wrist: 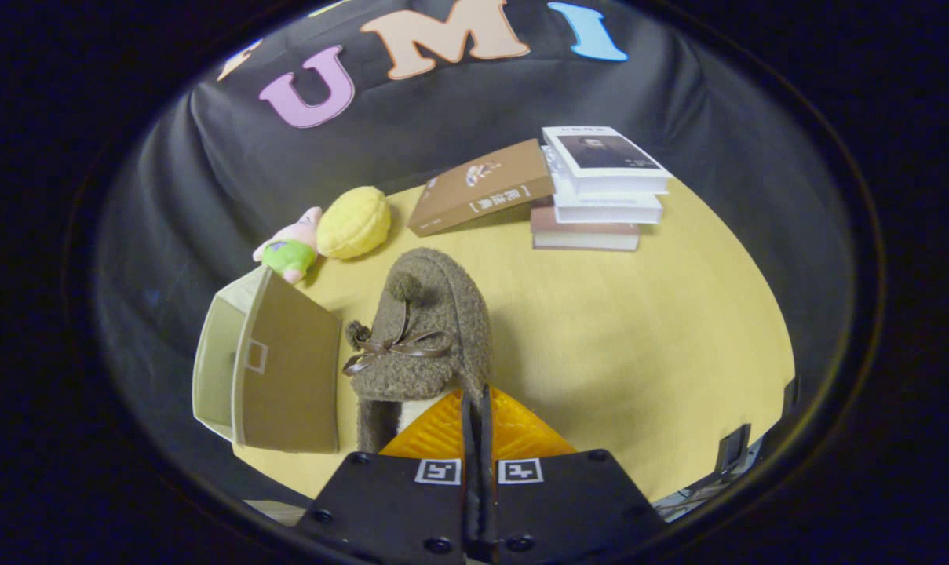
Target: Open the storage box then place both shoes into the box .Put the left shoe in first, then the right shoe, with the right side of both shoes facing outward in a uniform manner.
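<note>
A brown fleecy shoe [431, 329] with a dark ribbon bow and pompoms sits just ahead of my fingers, toe pointing away from me. My gripper [475, 416] is shut on the shoe's near rim, its fingers pressed almost together. The shoe looks raised a little over the yellow table [639, 337] and throws a shadow to its right. Left of the shoe stands the storage box [286, 369], cream-walled, with a brown panel carrying a small square pull. I cannot tell whether that panel is swung open.
Beyond the shoe lie a yellow plush toy [354, 223] and a pink and green plush toy [292, 247]. A brown book [482, 188] leans against a stack of three books [600, 196] at the back. The box stands at the table's left edge.
</note>
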`<state>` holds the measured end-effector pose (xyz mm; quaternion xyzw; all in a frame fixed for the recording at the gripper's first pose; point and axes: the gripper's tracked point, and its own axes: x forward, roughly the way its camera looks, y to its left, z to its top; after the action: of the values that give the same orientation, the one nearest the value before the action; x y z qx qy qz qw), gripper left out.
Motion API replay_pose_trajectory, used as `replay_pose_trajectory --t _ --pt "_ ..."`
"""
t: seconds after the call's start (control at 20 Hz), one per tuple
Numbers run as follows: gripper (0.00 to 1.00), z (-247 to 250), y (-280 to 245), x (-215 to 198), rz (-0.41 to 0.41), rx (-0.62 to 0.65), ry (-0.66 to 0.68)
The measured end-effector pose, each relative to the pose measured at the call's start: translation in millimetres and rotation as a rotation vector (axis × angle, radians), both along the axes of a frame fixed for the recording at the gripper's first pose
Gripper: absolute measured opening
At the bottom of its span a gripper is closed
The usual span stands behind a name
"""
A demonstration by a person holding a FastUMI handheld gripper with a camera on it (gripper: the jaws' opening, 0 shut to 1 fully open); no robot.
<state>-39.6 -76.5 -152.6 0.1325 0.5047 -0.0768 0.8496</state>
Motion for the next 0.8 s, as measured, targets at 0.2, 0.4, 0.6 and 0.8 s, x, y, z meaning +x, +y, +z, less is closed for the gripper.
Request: replay_pose_trajectory --t 0.2,0.4,0.6,0.8 --pt "0.04 25 45 23 0.054 0.008 -0.040" --pt "0.04 52 94 46 0.084 0.043 -0.087" --pt "0.04 72 152 63 0.121 0.101 -0.126" --pt "0.04 73 203 72 0.159 0.128 -0.128"
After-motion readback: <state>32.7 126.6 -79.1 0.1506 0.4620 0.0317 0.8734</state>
